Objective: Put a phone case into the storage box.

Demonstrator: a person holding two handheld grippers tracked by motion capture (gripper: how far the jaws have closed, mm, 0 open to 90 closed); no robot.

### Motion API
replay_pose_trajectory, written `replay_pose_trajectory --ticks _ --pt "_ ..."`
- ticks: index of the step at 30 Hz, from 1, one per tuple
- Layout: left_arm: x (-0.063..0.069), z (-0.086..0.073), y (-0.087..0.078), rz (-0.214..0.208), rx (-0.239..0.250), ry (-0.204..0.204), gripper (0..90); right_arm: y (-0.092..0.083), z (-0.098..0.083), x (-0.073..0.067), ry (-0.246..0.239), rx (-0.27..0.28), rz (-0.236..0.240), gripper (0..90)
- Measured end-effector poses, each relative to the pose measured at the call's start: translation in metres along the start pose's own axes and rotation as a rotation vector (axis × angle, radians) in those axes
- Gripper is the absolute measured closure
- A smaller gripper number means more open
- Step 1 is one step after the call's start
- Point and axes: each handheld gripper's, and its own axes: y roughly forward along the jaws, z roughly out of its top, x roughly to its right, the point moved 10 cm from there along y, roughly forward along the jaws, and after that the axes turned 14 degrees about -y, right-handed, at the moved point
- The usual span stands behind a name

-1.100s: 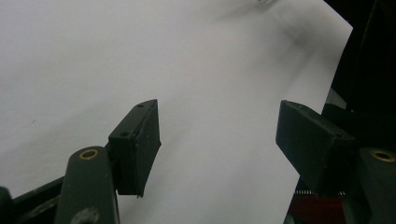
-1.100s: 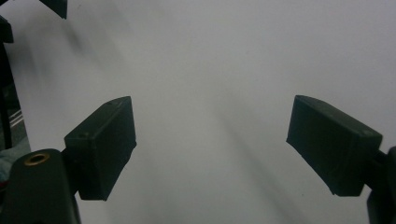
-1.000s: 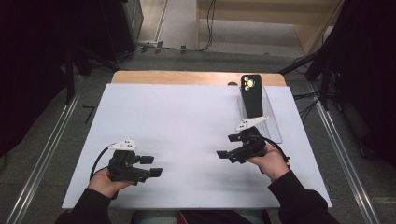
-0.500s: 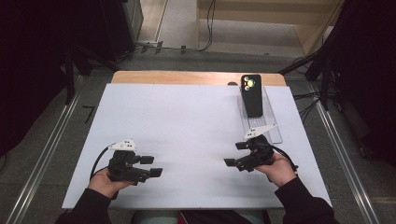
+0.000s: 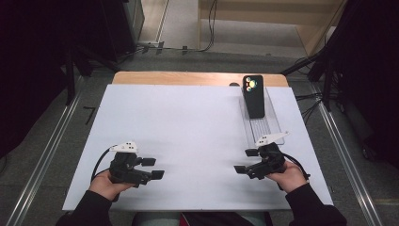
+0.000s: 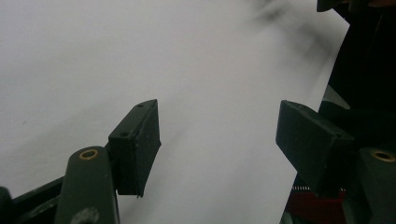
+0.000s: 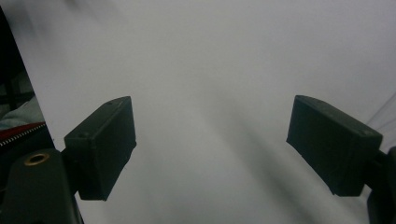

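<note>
Both claws are held with jaws wide and empty near the worktop's [image 5: 188, 117] front edge: left claw [image 5: 153, 168], right claw [image 5: 246, 161]. A black phone [image 5: 254, 96] is propped on a clear stand [image 5: 266, 125] by the far right corner.

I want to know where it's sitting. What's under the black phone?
The black phone lies on a clear ridged tray at the tray's far end, on the white table. What is directly beneath the phone is covered by it.
</note>
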Motion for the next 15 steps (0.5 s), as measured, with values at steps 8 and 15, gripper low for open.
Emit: replay_pose_trajectory --ticks 8,15 --pt "0.000 -0.001 0.001 0.002 -0.003 0.000 30.6 -0.007 -0.014 0.001 0.005 -0.006 -0.012 13.8" --pt "0.001 0.000 0.000 0.006 -0.003 0.000 30.5 -0.013 -0.022 0.005 0.019 -0.003 -0.033 13.8"
